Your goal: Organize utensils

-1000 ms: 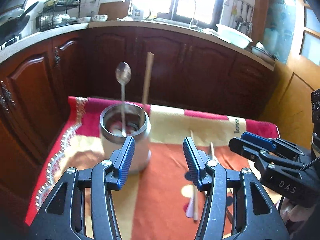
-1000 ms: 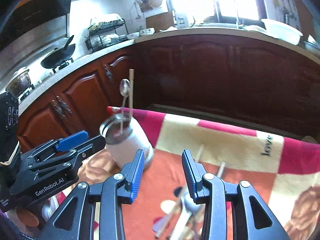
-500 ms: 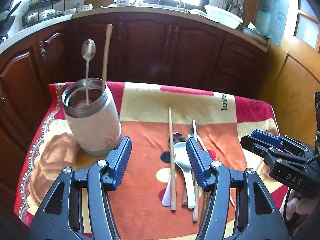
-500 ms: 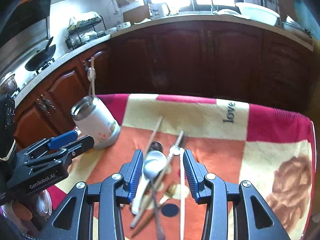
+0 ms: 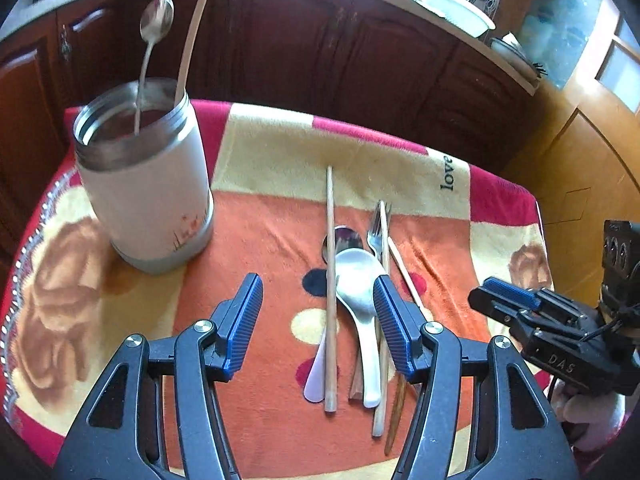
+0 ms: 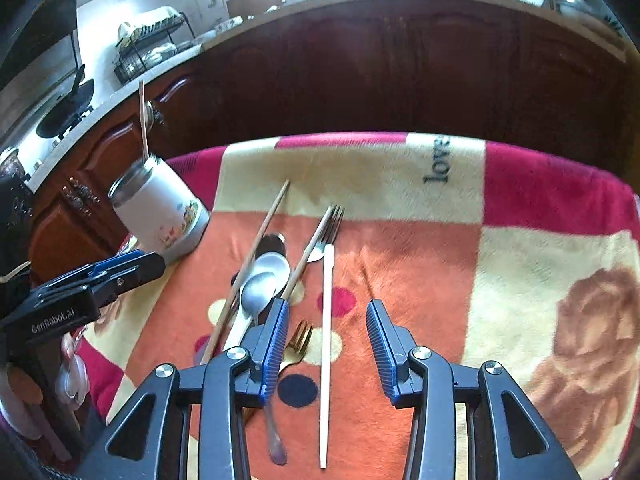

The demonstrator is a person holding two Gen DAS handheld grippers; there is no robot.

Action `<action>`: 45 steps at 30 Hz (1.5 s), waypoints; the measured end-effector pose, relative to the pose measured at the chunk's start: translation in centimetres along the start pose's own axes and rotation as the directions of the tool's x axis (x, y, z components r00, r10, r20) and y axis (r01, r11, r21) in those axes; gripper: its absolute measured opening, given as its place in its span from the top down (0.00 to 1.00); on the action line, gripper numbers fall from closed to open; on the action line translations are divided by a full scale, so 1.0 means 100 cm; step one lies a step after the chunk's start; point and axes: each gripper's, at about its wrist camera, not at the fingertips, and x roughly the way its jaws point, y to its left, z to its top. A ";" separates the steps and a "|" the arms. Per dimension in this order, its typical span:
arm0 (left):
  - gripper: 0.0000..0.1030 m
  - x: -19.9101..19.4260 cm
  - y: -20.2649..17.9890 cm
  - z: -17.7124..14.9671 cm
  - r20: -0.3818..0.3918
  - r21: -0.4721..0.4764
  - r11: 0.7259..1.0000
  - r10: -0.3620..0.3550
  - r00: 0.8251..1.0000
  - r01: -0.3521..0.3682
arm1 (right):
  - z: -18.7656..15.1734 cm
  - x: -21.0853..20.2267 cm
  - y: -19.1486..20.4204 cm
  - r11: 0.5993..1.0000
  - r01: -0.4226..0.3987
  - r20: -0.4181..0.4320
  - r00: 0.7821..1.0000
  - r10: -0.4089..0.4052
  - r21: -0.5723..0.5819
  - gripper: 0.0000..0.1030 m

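Observation:
A white canister with a steel rim (image 5: 146, 184) stands at the left of the cloth and holds a metal spoon (image 5: 154, 28) and a wooden chopstick (image 5: 196, 28). It also shows in the right wrist view (image 6: 160, 208). Loose utensils lie in a pile in the middle: a wooden chopstick (image 5: 330, 280), a white soup spoon (image 5: 360, 292), a fork (image 6: 326, 236), a white-handled utensil (image 6: 326, 356) and a gold fork (image 6: 298, 344). My left gripper (image 5: 318, 316) is open above the pile. My right gripper (image 6: 326, 348) is open over the white-handled utensil.
A red, orange and cream patterned cloth (image 6: 440, 264) covers the small table. Dark wooden cabinets (image 5: 320, 52) run behind it. A counter with a white basin (image 5: 456, 4) and a dish rack (image 6: 152, 48) lies beyond. A wooden door (image 5: 592, 148) is at the right.
Both grippers have swung from the canister to the utensil pile and come down closer to it. Both stayed open.

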 end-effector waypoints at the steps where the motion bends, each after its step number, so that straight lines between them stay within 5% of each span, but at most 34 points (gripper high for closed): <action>1: 0.44 0.003 0.001 0.000 -0.007 -0.004 1.000 0.002 1.000 -0.002 | 0.000 0.003 0.001 1.000 -0.014 -0.012 1.000 0.014 -0.004 0.70; 5: 0.44 0.013 0.009 0.001 -0.029 -0.040 0.999 0.022 0.999 -0.023 | -0.001 0.019 0.018 0.994 -0.105 -0.058 0.993 0.103 -0.037 0.74; 16: 0.44 0.012 0.021 0.004 -0.018 -0.045 0.998 0.047 0.999 -0.048 | -0.012 0.064 0.046 0.986 -0.129 -0.183 0.977 0.108 -0.107 0.95; 27: 0.44 0.039 0.006 0.023 -0.044 -0.048 0.998 0.030 0.999 -0.032 | -0.017 0.041 0.020 0.991 -0.122 -0.110 0.987 0.116 -0.054 0.97; 39: 0.45 0.118 -0.010 0.077 -0.126 -0.078 0.995 0.043 0.991 -0.054 | -0.011 0.011 -0.023 0.987 -0.143 -0.018 0.989 0.145 0.077 0.97; 41: 0.57 0.129 -0.008 0.080 -0.150 -0.088 0.995 0.034 0.988 -0.047 | -0.011 0.009 -0.025 0.986 -0.147 -0.016 0.989 0.148 0.081 0.97; 43: 0.84 0.138 -0.007 0.080 -0.174 -0.079 0.995 0.040 0.984 -0.054 | -0.010 0.009 -0.026 0.985 -0.153 -0.015 0.988 0.154 0.086 0.97; 45: 0.93 0.138 -0.006 0.079 -0.173 -0.065 0.997 0.033 0.984 -0.045 | -0.008 0.009 -0.025 0.984 -0.155 -0.012 0.987 0.157 0.089 0.97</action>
